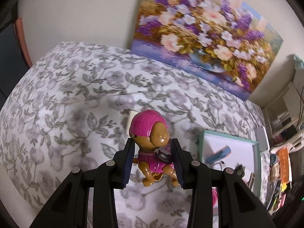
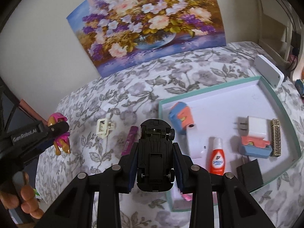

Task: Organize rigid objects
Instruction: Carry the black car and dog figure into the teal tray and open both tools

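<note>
1. Left tongs point(image 1: 153, 158) closed on a brown toy dog point(image 1: 154, 148) with a pink helmet; pads press its sides and it hangs clear above the floral-cloth surface point(image 1: 66, 87).
2. Right tongs point(image 2: 154, 166) closed on a black toy car point(image 2: 155, 152), underside toward the camera, lifted off the surface just left of the tray.
3. Right view also shows the left tongs at the far left edge with the dog in them, and a hand point(image 2: 24, 199) below.
4. Teal-rimmed white tray point(image 2: 288, 125) lies on the right. It holds a red-and-white bottle point(image 2: 216, 157), a white plug adapter point(image 2: 252, 129), two blue-and-coral blocks point(image 2: 181, 117), a small metal building model point(image 2: 276, 136) and a black box point(image 2: 250, 174).
5. Loose on the cloth, left of the tray: cream hair clip point(image 2: 104, 128), purple stick point(image 2: 130, 140).
6. Flower painting point(image 2: 148, 22) leans on the wall behind.
</note>
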